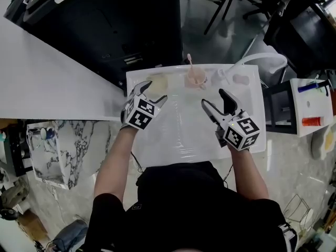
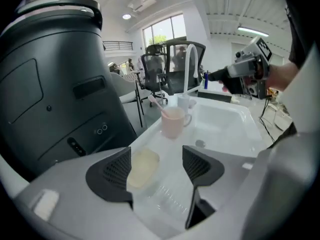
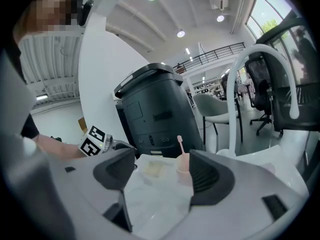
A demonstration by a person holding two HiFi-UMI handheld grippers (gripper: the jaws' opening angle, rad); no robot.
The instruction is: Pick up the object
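A pale yellow bar of soap lies on the back left corner of the white sink. My left gripper hovers just in front of the soap, open, its jaws to either side of the soap in the left gripper view without touching it. A pink cup with a pink toothbrush stands on the sink's back rim, right of the soap. My right gripper hangs open over the basin, empty; its view shows the soap and the cup between the jaws, farther off.
A white curved tap rises at the sink's back right. A big black machine stands behind the sink on the left, next to a white counter. A shelf with a blue pen and an orange object is at the right.
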